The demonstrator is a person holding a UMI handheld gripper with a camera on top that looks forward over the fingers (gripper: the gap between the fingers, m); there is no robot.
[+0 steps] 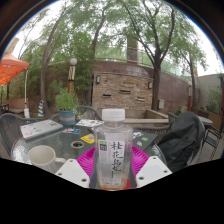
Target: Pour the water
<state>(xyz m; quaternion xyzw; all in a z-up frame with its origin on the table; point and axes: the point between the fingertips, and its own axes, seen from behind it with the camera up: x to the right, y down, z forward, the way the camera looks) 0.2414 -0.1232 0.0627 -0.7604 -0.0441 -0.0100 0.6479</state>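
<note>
A clear plastic water bottle with a white cap and a label of green characters [114, 150] stands upright between the two fingers of the gripper [113, 168], its long axis vertical and its cap pointing straight up. The pink pads [88, 160] flank the bottle's lower body on either side and appear to press against it, so the gripper reads as closed on the bottle, though the contact on the far side of each pad is hard to confirm. The bottle sits at the centre of the fingers' line, directly ahead of the camera.

The relation that matters for pouring is where the receiving vessel lies: a white ceramic cup [43, 156] sits on the round glass-topped table [140, 140], off to the left of the bottle and near the left finger. In all likelihood the bottle would need to travel leftward and tip its neck toward that cup. The cap looks to be in place on the bottle, which would block any pour.

A flat grey notebook [40, 128] lies further back on the table, and a dark jacket [184, 140] is draped over a chair to the right.
</note>
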